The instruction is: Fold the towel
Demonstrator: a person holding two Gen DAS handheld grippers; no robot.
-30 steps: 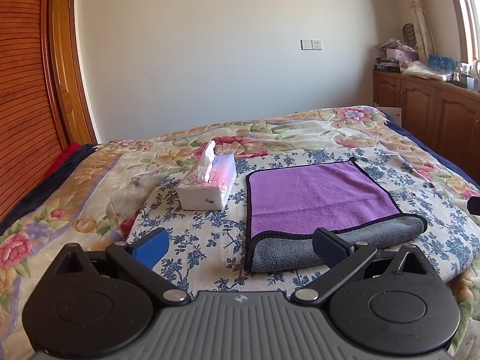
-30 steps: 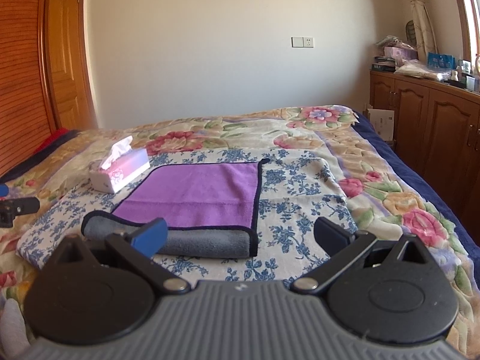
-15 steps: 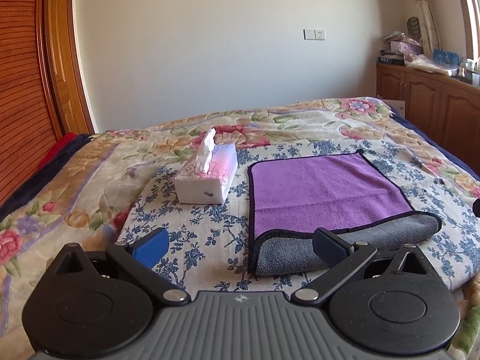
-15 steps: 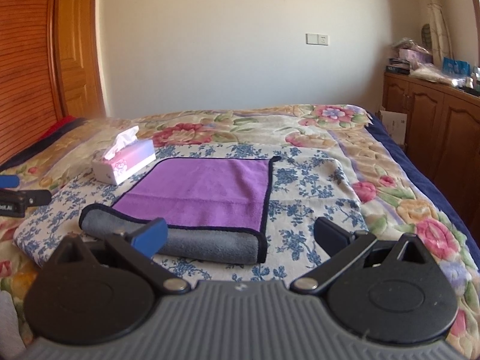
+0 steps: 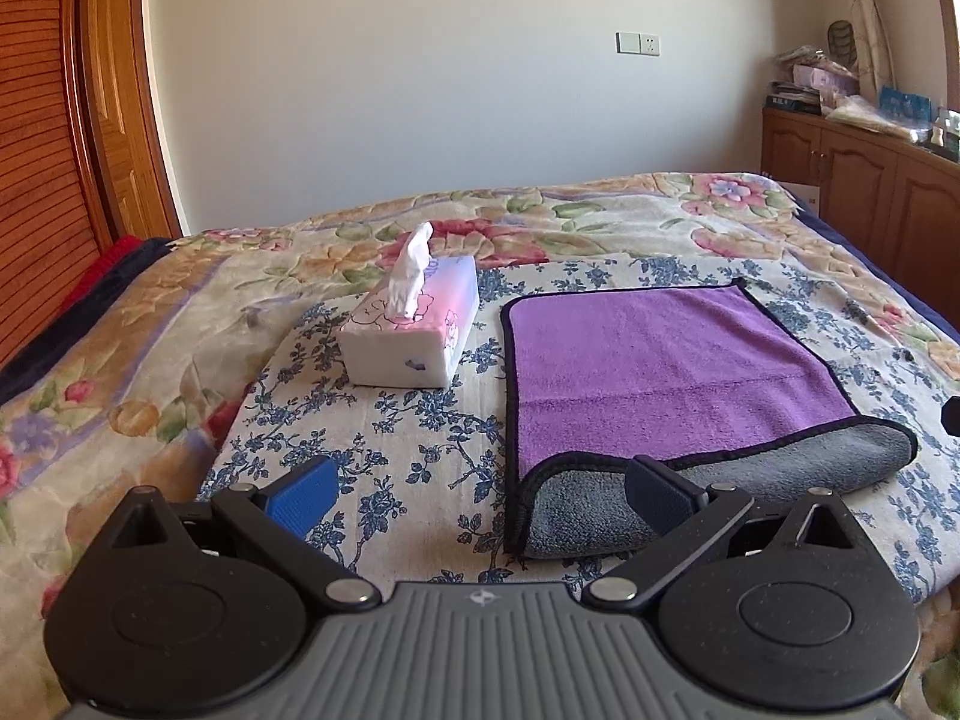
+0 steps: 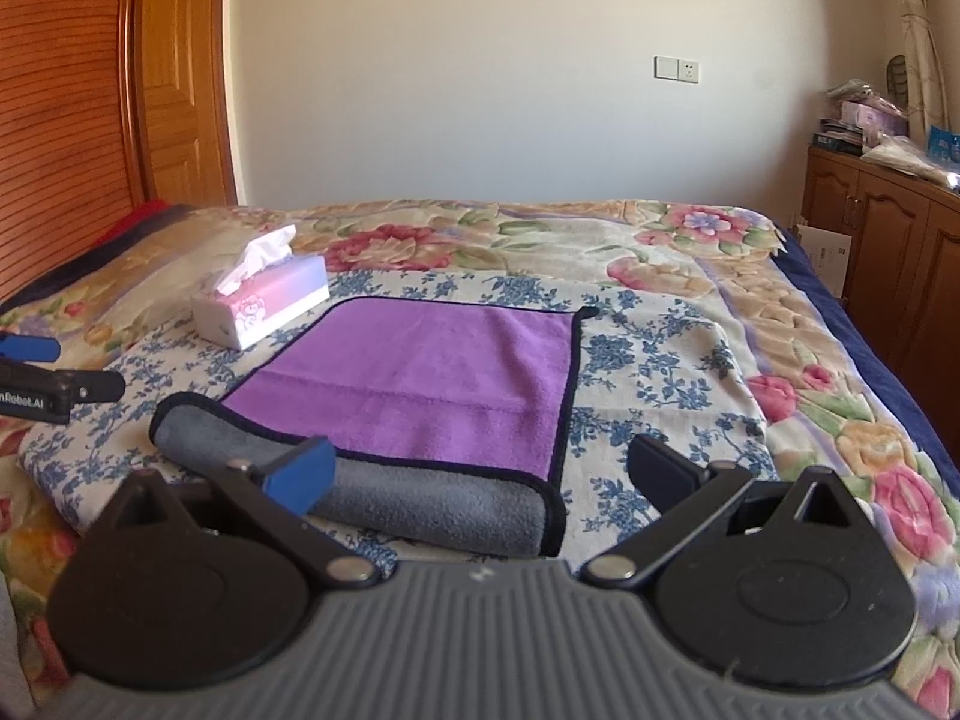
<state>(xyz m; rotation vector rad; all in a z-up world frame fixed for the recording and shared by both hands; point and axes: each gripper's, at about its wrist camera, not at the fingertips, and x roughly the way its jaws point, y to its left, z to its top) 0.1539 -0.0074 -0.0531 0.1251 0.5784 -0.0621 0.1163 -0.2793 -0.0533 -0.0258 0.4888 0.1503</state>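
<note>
Bedding in two floral prints is covering the bed (image 5: 180, 324), and the towel (image 5: 660, 360) is lying on the blue-flowered sheet (image 5: 420, 438), just beside a tissue box (image 5: 414, 330) on its left. It is showing a purple face with a dark bound edge, and its near strip is already turned over, showing the grey underside as a soft roll. It is looking light, limp and plush, so it will probably sag and drag unless taken at two corners at once; the bound near corners seem the firmest places to pinch. The left hand-held gripper (image 5: 480, 495) is hovering low before the near left corner, jaws spread and holding nothing. The right hand-held gripper (image 6: 480, 474) is hovering likewise before the near right corner, also spread wide and empty.
</note>
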